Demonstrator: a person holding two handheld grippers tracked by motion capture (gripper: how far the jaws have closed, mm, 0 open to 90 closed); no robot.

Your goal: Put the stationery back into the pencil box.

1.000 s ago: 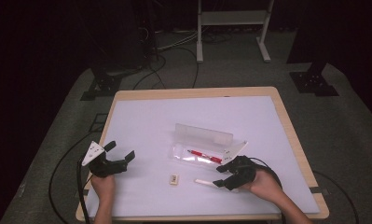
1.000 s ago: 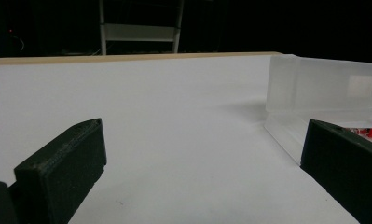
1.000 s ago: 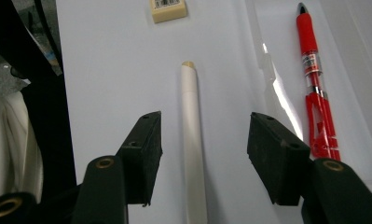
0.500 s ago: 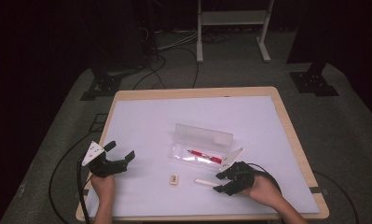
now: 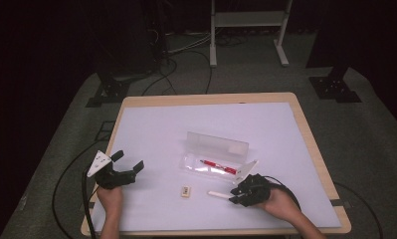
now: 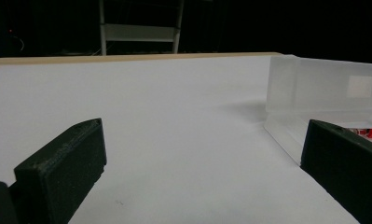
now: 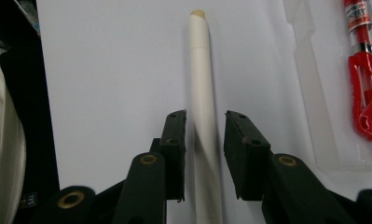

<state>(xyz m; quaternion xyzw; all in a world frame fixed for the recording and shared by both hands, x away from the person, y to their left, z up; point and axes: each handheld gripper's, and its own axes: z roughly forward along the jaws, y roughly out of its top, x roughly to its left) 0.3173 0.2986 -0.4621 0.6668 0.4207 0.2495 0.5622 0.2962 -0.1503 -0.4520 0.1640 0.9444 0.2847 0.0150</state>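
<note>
While the right gripper (image 7: 202, 140) straddles a white pen-like stick (image 7: 203, 107) lying flat on the white table sheet (image 5: 186, 134), its jaws have just been closing and now stand narrow on either side of the barrel. A sliver of gap seems to remain on each side, so I judge the pads are not yet pressing. From the high view the stick (image 5: 220, 194) lies at roughly six o'clock from the clear plastic pencil case (image 5: 213, 159), with the right gripper (image 5: 243, 193) at its three o'clock end. The jaws are set across the barrel near one end, which suits lifting it level.

The pencil case stands open, its lid (image 5: 217, 145) upright at the twelve o'clock side. A red pen (image 5: 219, 167) already lies in the tray, which suggests the stick is meant to join it. In the right gripper view the red pen (image 7: 368, 88) lies at about two o'clock from the jaws, inside the tray wall (image 7: 314, 93).

A small cream eraser (image 5: 185, 191) rests on the sheet at nine o'clock from the stick, apart from it.

The left gripper (image 5: 129, 167) waits at the table's eight o'clock quarter, jaws wide with nothing between them, pointed toward the case (image 6: 323, 88), likely parked clear of the work.
</note>
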